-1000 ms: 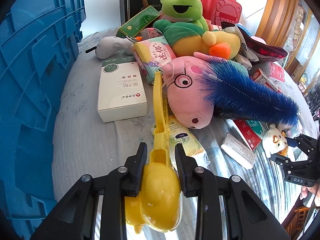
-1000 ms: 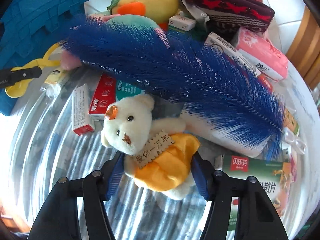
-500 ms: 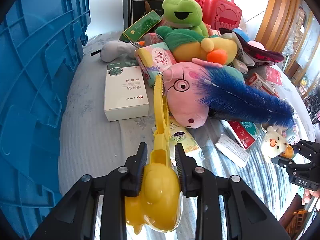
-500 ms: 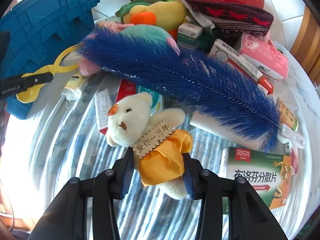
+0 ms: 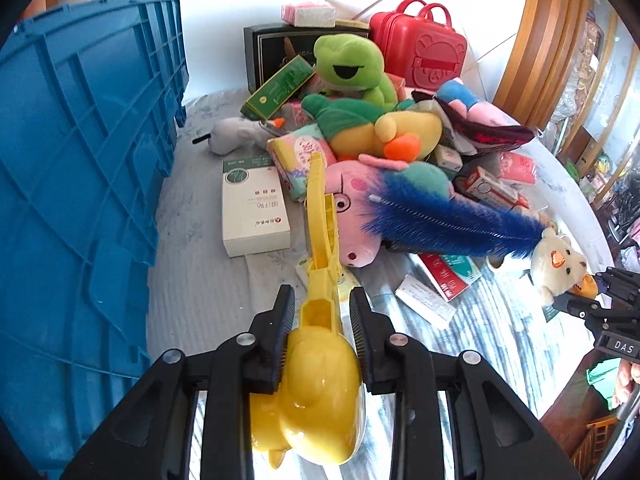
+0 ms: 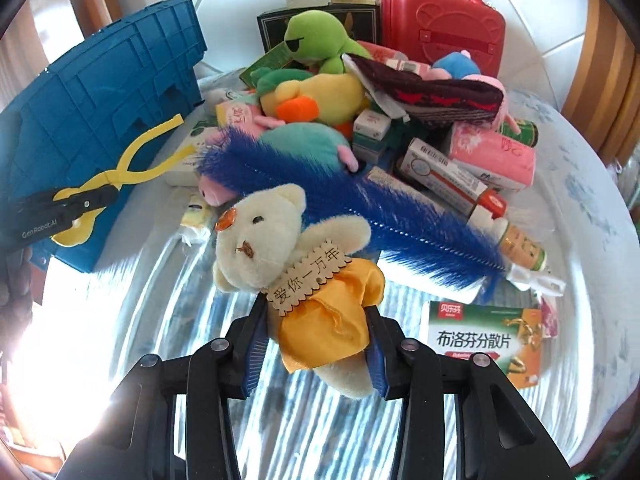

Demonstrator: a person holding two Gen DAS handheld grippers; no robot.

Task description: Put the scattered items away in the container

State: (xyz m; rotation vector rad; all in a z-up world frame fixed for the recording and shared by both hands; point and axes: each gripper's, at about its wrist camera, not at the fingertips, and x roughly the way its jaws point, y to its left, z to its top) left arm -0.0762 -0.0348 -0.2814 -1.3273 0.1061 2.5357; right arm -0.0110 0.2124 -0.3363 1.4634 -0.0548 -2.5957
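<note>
My left gripper [image 5: 322,304] is shut on a yellow duck-shaped plastic clip [image 5: 320,380], whose long handles [image 5: 320,216] point ahead over the table; the clip [image 6: 132,160] also shows in the right wrist view, in front of the blue crate [image 6: 100,92]. That tall blue plastic crate [image 5: 80,160] stands close on the left. My right gripper [image 6: 316,312] is shut on a small cream teddy bear [image 6: 260,232] in an orange dress, held above the striped cloth. From the left wrist view the bear [image 5: 558,256] hangs at the far right.
A pile covers the table's middle and back: a green frog plush [image 5: 348,68], a yellow duck plush [image 5: 400,136], a pink pig plush [image 5: 352,216], a blue feathery brush [image 5: 448,220], a red case [image 5: 420,40], a white box [image 5: 252,208] and medicine boxes [image 6: 480,340].
Both grippers have risen. The right jaws closed on the teddy bear and lifted it off the cloth. The yellow clip stayed gripped and came up too, showing more of the crate's rim.
</note>
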